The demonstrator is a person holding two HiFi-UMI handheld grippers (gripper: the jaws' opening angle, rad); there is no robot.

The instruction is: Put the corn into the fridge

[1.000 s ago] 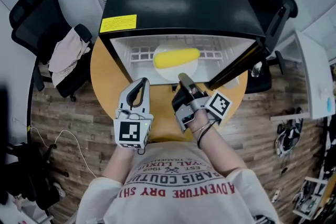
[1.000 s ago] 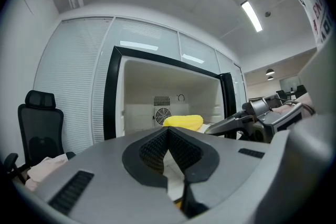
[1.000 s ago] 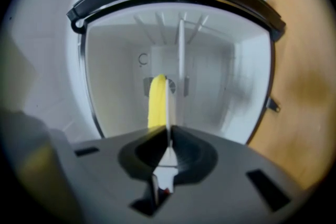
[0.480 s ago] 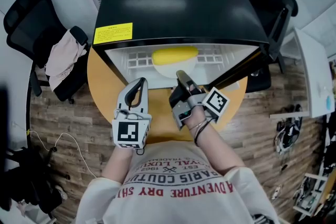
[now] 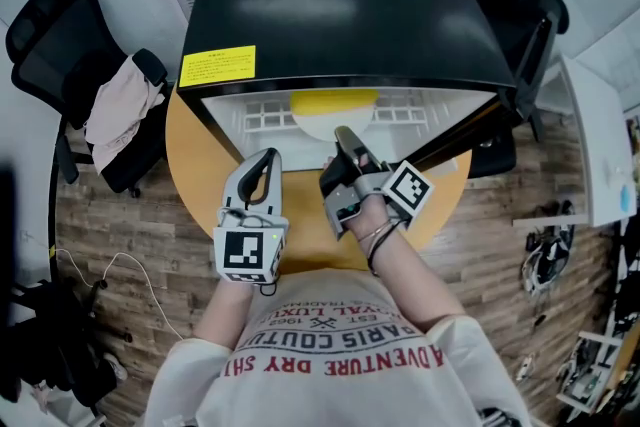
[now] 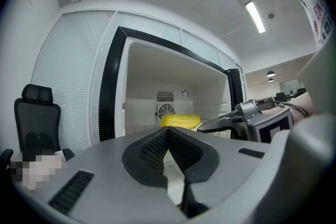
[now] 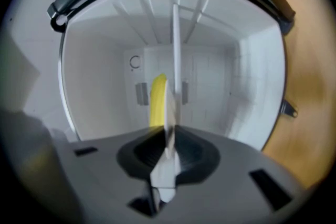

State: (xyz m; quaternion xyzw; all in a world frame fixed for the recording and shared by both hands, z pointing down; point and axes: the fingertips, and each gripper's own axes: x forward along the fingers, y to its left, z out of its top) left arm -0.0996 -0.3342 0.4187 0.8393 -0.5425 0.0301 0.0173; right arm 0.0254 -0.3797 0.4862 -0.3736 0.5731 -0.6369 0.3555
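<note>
The yellow corn [image 5: 335, 99] lies on a white plate [image 5: 330, 123] on the shelf inside the open black fridge [image 5: 330, 5], half hidden under the fridge top. My right gripper [image 5: 345, 137] reaches into the fridge mouth, rolled on its side. Its jaws have just been opening, and the plate's rim [image 7: 170, 113] stands between them with a gap on both sides. The corn [image 7: 157, 99] shows just past that rim. My left gripper [image 5: 265, 160] hangs in front of the fridge, shut and empty. From there the corn [image 6: 179, 121] and the right gripper [image 6: 220, 122] are visible.
The fridge stands on a round wooden table [image 5: 200, 165], its door [image 5: 460, 130] swung open to the right. A black chair [image 5: 60, 55] with a cloth [image 5: 120, 110] over it stands at the left, and another chair [image 5: 530, 15] at the back right.
The plate with the corn has gone deeper into the fridge, with more of the corn hidden under the top. The right gripper moved slightly toward the fridge. The left gripper hardly moved.
</note>
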